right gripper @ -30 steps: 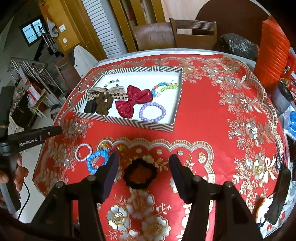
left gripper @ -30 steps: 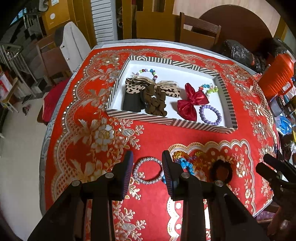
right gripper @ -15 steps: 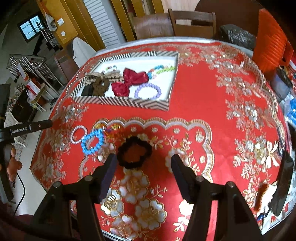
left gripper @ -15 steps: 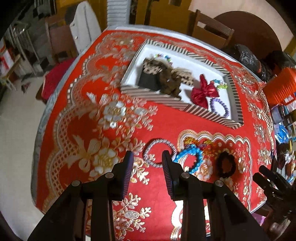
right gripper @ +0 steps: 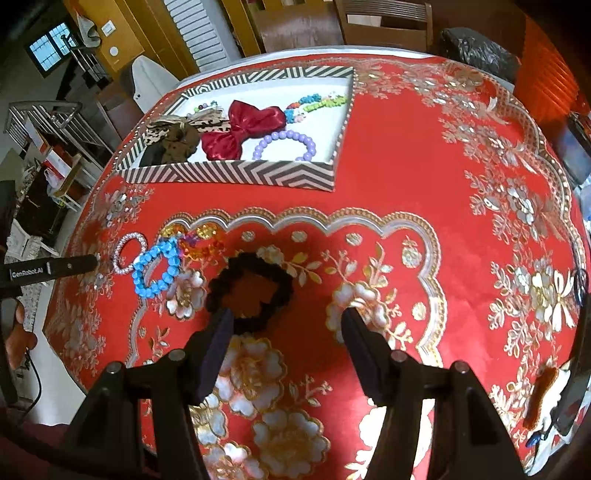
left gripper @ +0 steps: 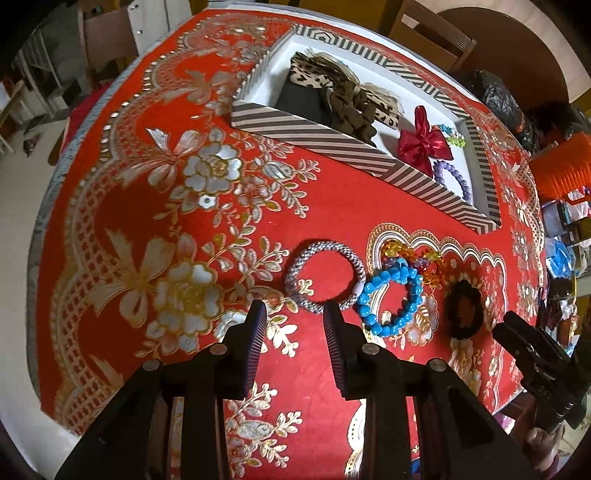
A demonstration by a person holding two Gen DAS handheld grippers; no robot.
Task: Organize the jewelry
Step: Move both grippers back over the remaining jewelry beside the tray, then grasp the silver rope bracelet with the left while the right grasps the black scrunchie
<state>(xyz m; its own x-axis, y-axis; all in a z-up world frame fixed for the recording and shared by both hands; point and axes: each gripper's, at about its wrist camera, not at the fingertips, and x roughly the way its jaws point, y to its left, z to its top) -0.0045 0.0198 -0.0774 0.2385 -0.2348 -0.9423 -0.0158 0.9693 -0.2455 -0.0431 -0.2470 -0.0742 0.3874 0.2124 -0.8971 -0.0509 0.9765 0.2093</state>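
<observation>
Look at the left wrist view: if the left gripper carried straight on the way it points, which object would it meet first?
Most likely the silver beaded bracelet, lying on the red tablecloth just ahead of the open left gripper. The blue bead bracelet sits off to the right. Depth is hard to judge.

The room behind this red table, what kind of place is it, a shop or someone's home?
Most likely a home dining area. Wooden chairs stand at a table under a red floral tablecloth, with a louvred door and household clutter behind. A striped tray holds hair accessories.
</observation>
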